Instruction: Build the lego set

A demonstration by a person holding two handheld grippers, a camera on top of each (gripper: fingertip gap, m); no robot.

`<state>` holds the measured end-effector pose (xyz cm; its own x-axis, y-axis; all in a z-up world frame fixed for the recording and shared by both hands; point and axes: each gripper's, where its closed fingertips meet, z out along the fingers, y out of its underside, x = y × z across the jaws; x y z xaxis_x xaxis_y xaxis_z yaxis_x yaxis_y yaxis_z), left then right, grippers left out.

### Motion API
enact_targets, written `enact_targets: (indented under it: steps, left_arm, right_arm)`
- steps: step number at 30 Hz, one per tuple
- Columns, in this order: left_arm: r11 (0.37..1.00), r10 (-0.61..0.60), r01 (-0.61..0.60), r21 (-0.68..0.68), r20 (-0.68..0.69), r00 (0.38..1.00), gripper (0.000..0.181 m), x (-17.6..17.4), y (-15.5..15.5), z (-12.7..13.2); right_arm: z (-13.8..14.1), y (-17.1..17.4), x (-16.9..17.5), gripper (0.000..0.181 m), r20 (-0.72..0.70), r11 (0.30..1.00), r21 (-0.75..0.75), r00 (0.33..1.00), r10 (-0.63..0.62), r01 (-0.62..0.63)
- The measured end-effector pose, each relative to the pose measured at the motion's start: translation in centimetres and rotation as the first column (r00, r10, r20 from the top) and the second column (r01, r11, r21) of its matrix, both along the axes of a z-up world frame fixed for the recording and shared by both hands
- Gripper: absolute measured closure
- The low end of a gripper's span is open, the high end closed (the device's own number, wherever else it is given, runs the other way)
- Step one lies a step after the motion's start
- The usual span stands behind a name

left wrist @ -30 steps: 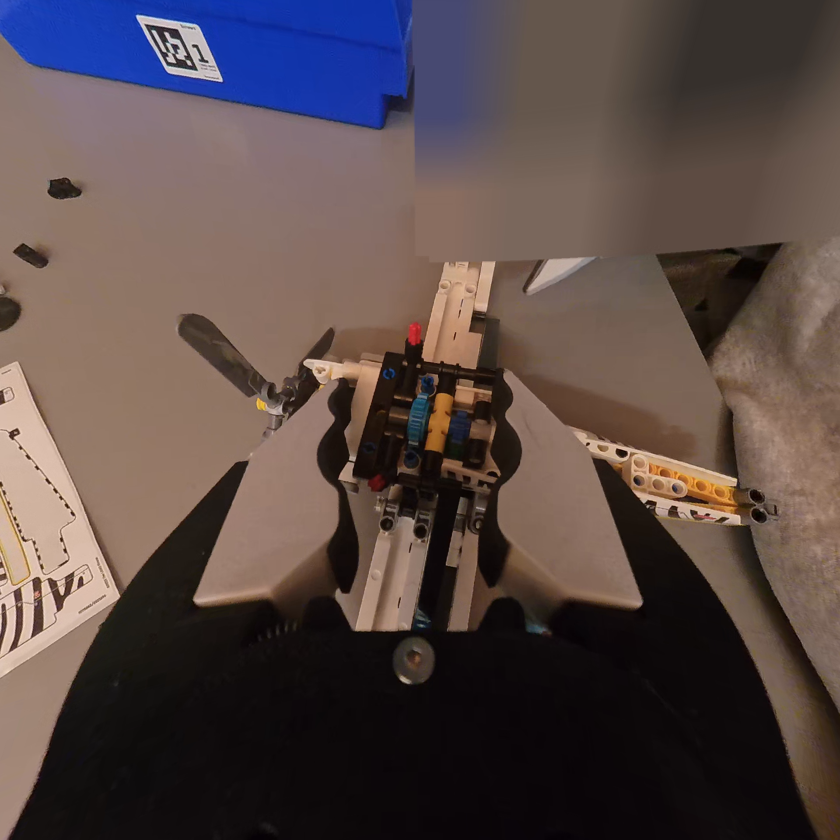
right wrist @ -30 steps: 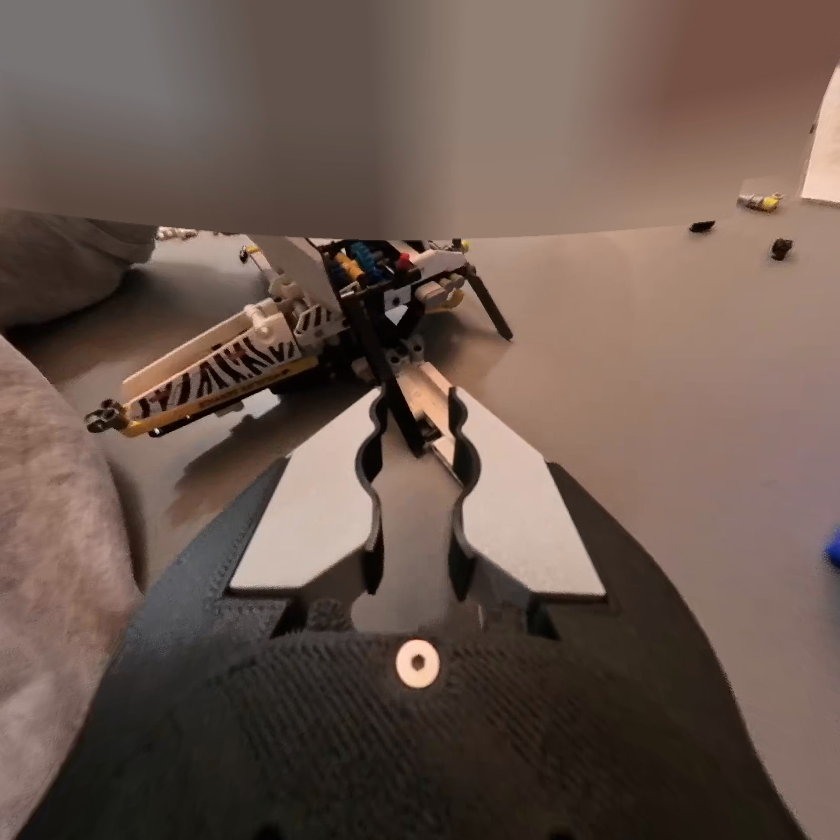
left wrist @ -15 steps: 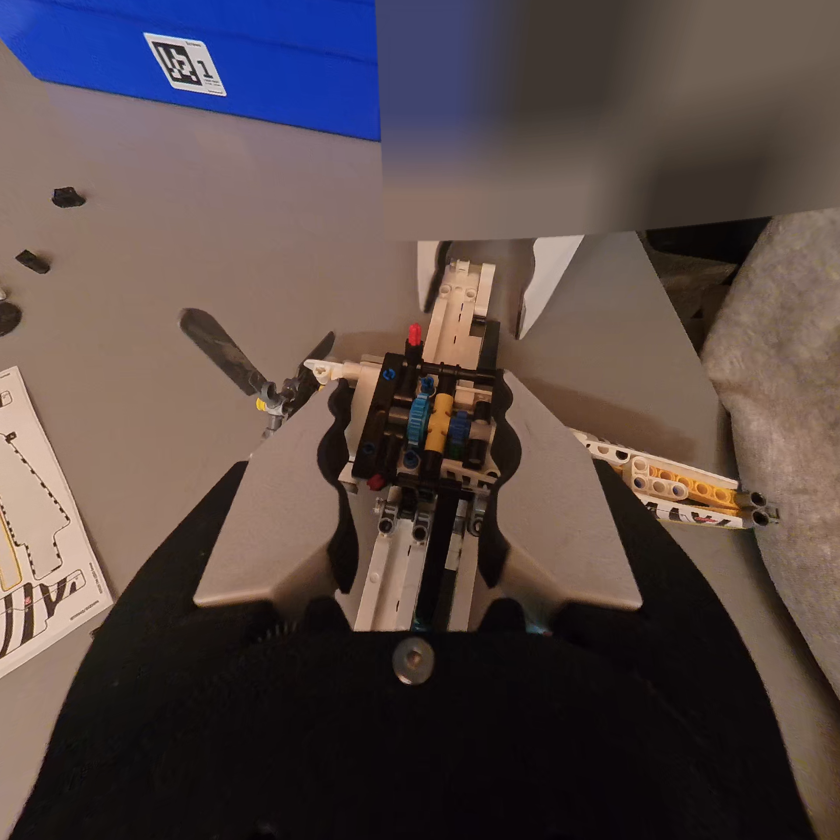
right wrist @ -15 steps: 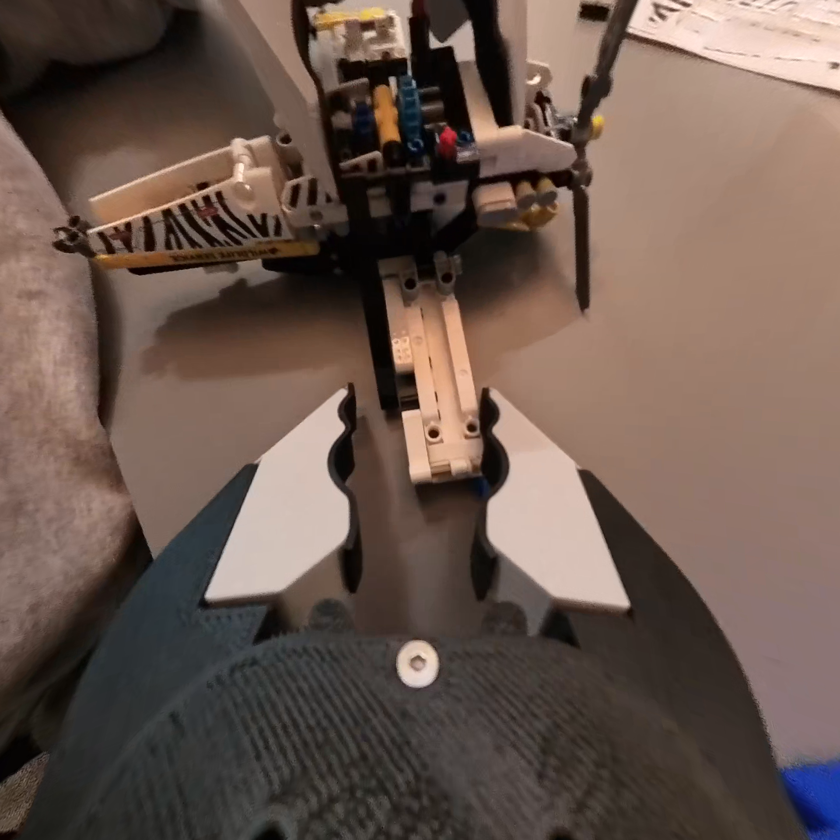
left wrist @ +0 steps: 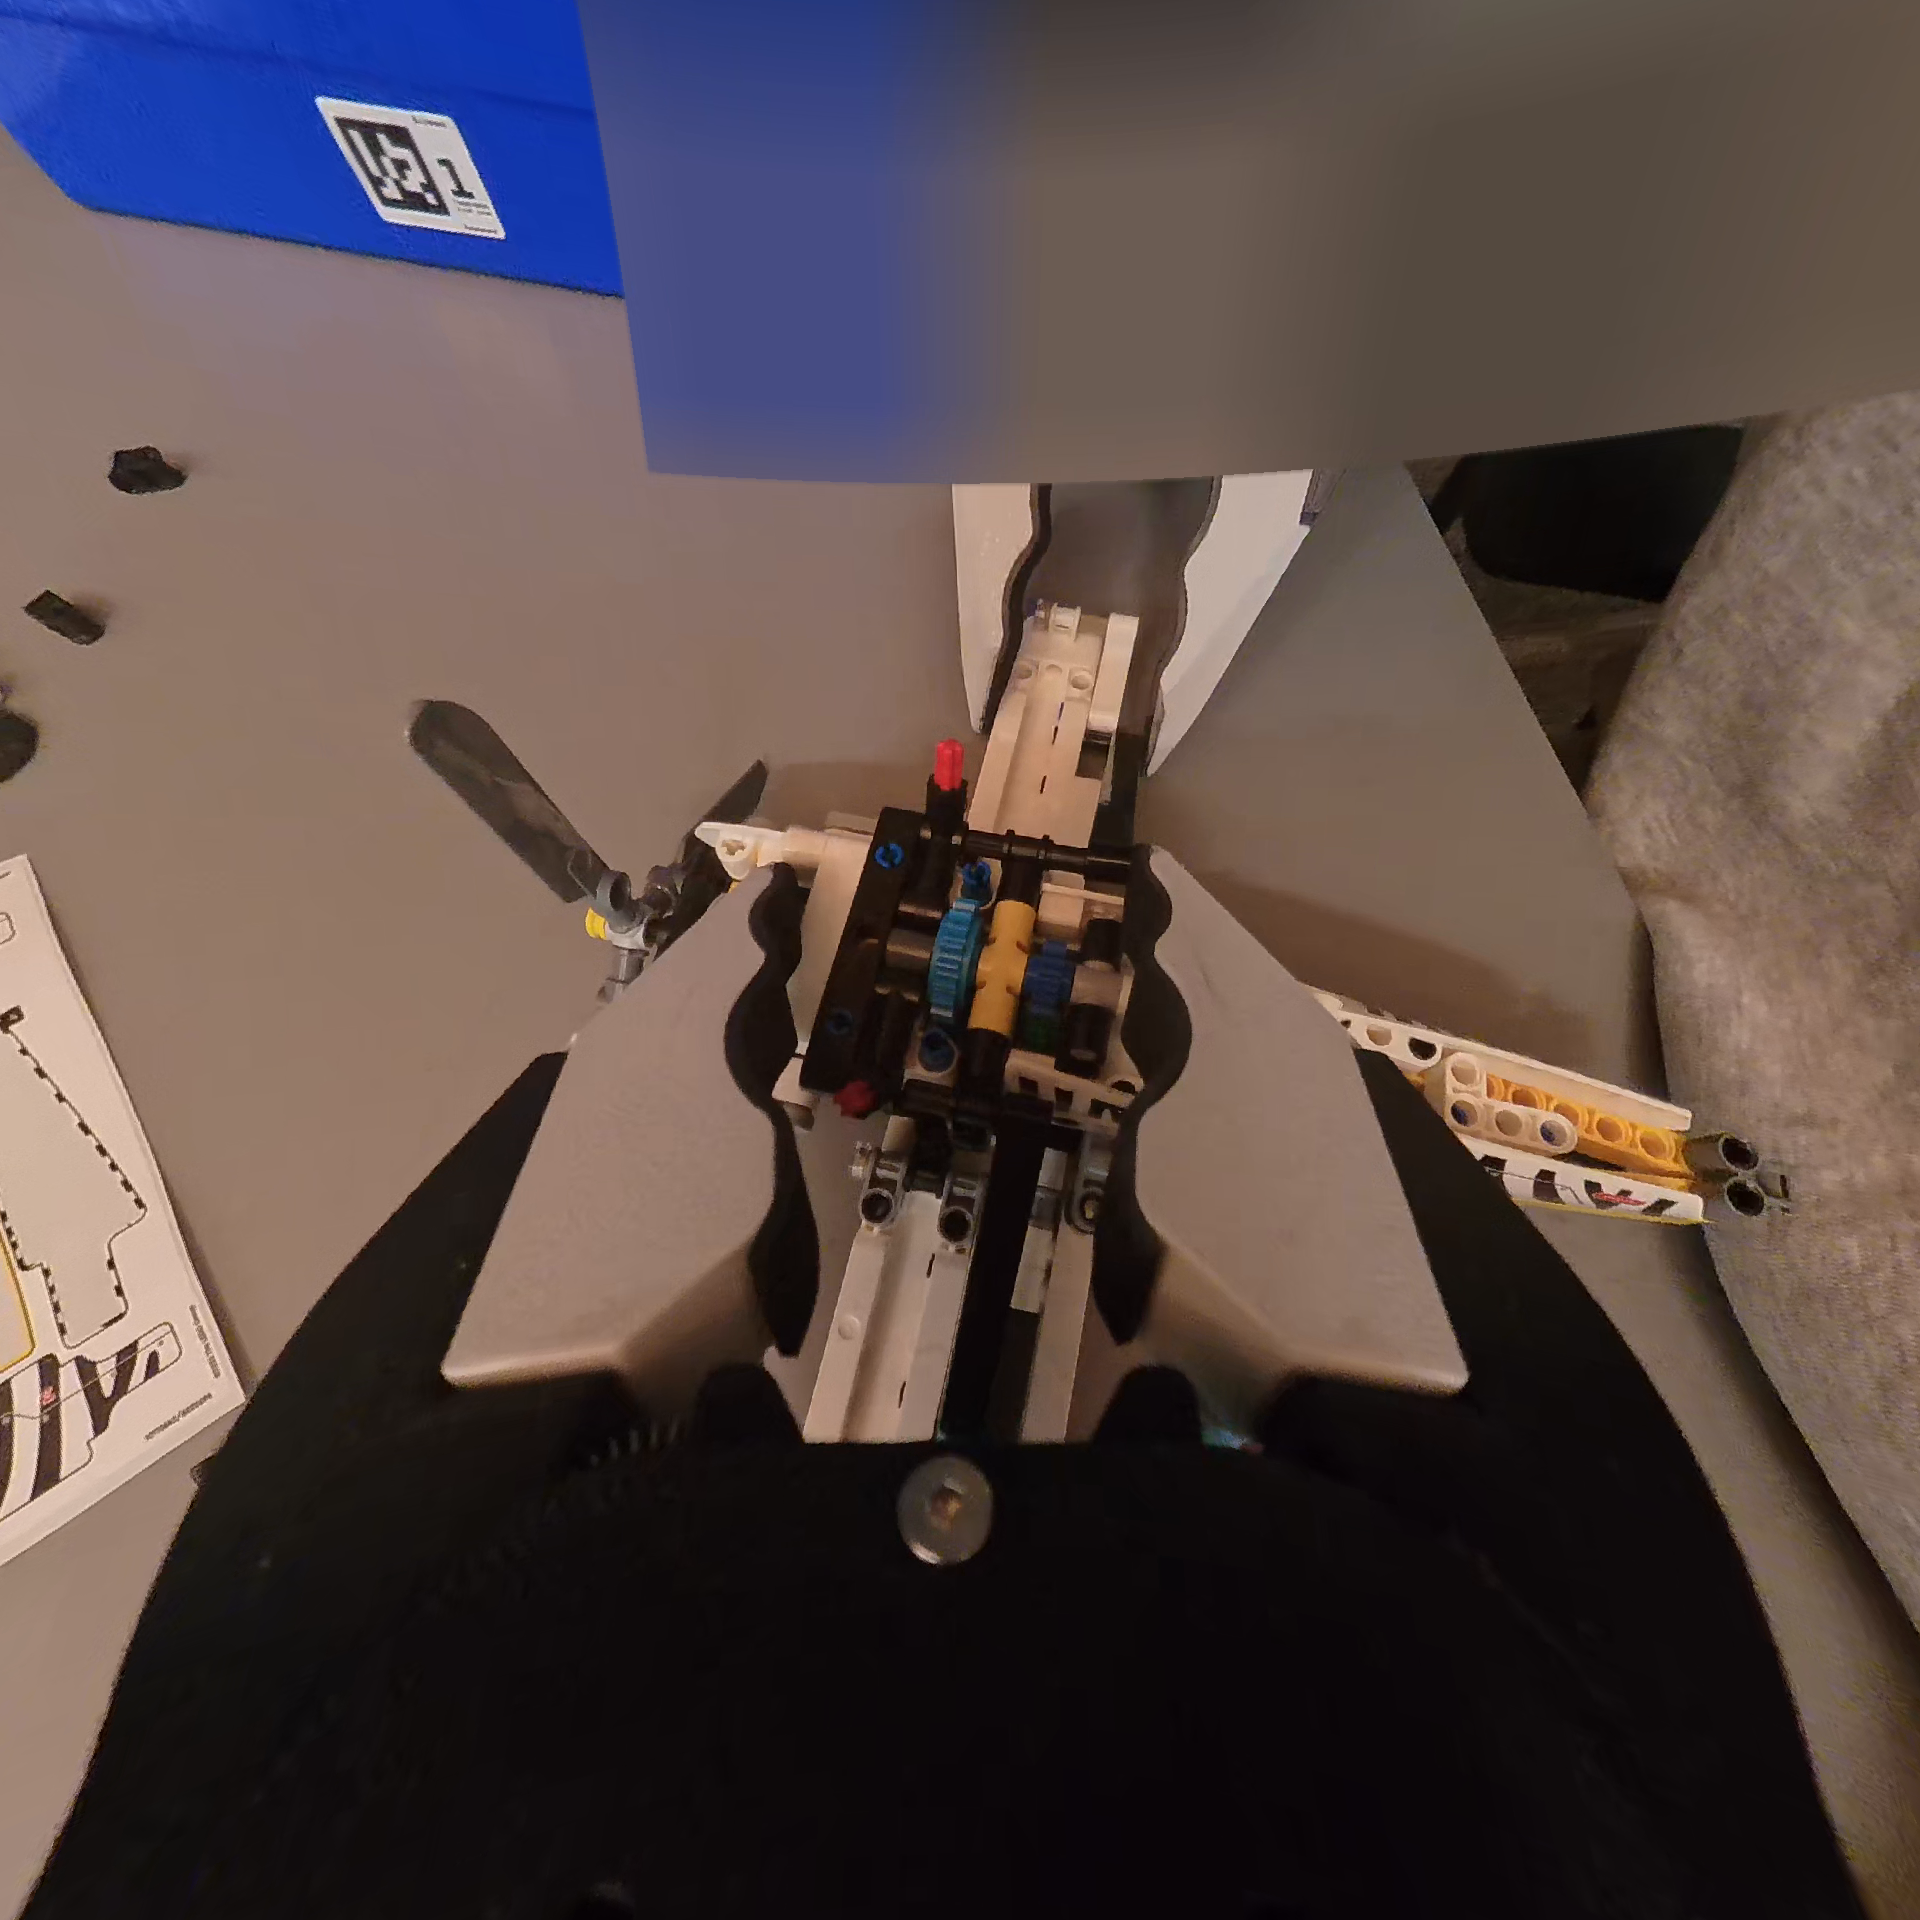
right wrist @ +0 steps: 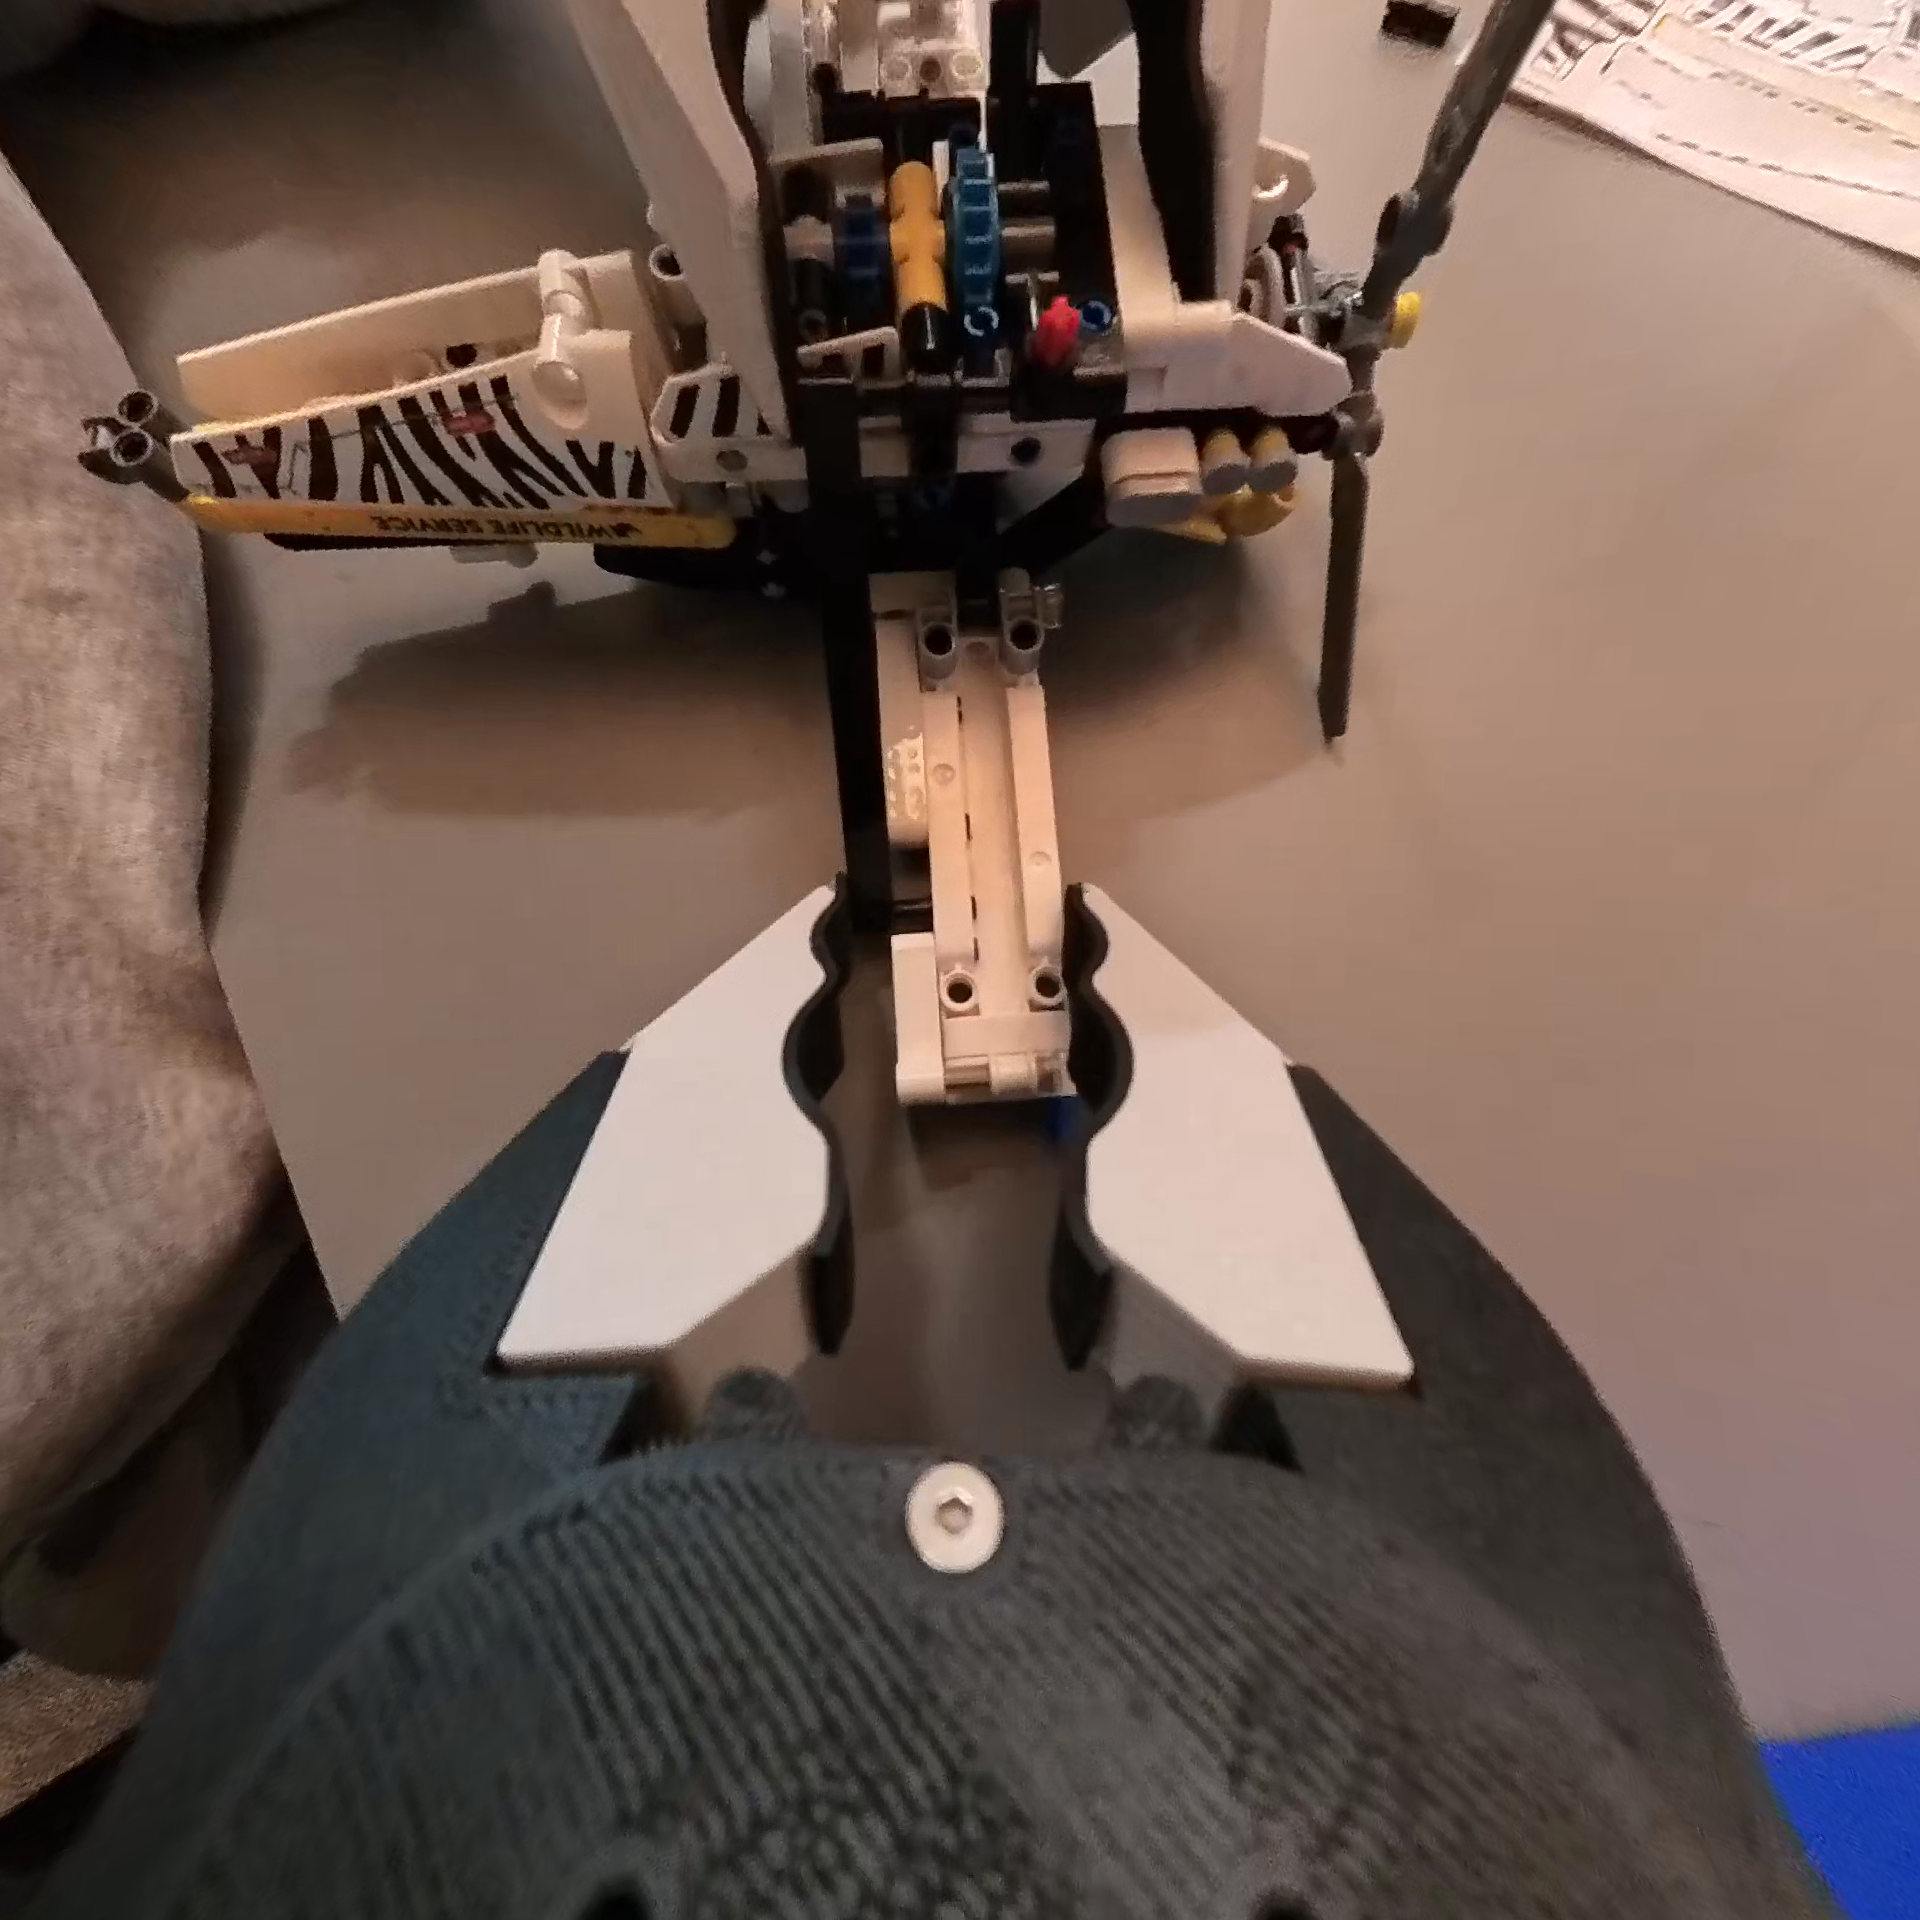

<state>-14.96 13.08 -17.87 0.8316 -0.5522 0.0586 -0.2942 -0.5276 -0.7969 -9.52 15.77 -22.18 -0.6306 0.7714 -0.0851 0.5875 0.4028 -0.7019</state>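
Observation:
The lego model (left wrist: 977, 987) is a white and black plane with blue gears, a yellow axle and a zebra-striped wing (right wrist: 416, 457). It sits on the grey table. My left gripper (left wrist: 961, 873) is shut on the model's gearbox body, one finger on each side. My right gripper (right wrist: 956, 904) faces it from the far end. Its fingers close on the tip of the model's white beam (right wrist: 982, 1018) and the black beam (right wrist: 862, 790) beside it. The right gripper also shows in the left wrist view (left wrist: 1107, 613). A grey propeller (left wrist: 499, 800) sticks out on the model's nose.
A blue bin (left wrist: 260, 125) with a tag stands at the back left. A sticker sheet (left wrist: 73, 1247) lies at the left. Small black pieces (left wrist: 145, 468) lie near it. Grey fabric (left wrist: 1787, 935) borders the table at the right. A blurred patch hides the upper area. The gap from one gripper's tips to the other's is roughly 8 cm.
My right gripper swung over the table, opened wider, moved onto the white beam's end and then narrowed around it. My left gripper stayed shut on the model.

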Motion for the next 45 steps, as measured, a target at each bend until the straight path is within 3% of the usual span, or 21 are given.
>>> enact_targets:
  steps: [28, 32, 38, 45]
  left_arm:
    - [1.000, -0.002, 0.002, -0.001, 0.004, 1.000, 0.117, 0.12, -0.06, 0.03]
    - [1.000, -0.009, 0.009, 0.000, -0.003, 1.000, 0.117, 0.11, -0.12, 0.05]
    - [1.000, -0.013, 0.013, 0.008, 0.010, 1.000, 0.117, 0.14, -0.17, 0.10]
    - [0.999, 0.011, -0.011, 0.033, 0.016, 1.000, 0.117, 0.23, -0.22, 0.16]
  right_arm:
    - [0.06, -0.33, 0.21, 0.144, -0.057, 0.993, 0.094, 0.995, 0.082, -0.077]
    - [0.13, -0.36, 0.21, 0.142, -0.021, 0.998, 0.030, 0.998, 0.061, -0.061]
    - [-0.05, -0.19, 0.48, 0.142, -0.011, 0.985, 0.132, 0.994, 0.113, -0.110]
    - [-0.02, -0.26, 0.48, 0.144, -0.046, 0.992, 0.075, 0.994, 0.102, -0.098]
